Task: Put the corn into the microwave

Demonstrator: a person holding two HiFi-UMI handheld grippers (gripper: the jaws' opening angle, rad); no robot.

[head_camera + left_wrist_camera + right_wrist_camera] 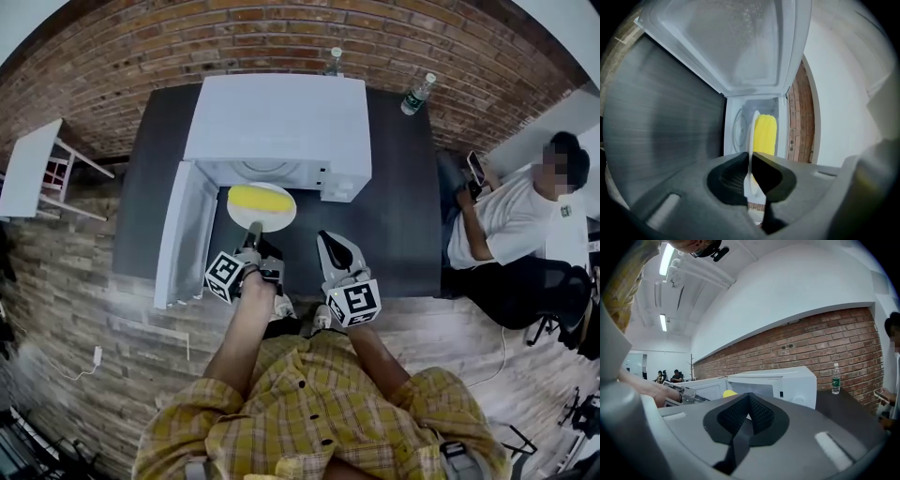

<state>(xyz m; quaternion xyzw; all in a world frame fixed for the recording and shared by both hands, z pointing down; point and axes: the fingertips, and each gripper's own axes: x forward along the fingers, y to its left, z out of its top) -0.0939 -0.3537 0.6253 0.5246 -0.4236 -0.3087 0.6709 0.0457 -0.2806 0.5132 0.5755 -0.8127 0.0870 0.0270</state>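
A yellow corn cob (258, 198) lies on a white plate (281, 219) just in front of the open white microwave (281, 117). The microwave's door (183, 234) is swung out to the left. My left gripper (253, 231) is shut on the plate's near rim. In the left gripper view the plate (753, 133) shows edge-on between the pads of my left gripper (750, 161), with the corn (765, 133) on it and the microwave's cavity (737, 131) behind. My right gripper (330, 242) hovers to the right of the plate, shut and empty; its own view shows my right gripper (749, 403) with the jaws together.
The microwave stands on a dark table (403, 206). Two water bottles (418, 94) (334, 61) stand at the back by the brick wall. A seated person (506, 225) is close to the table's right side. A white side table (33, 169) is at far left.
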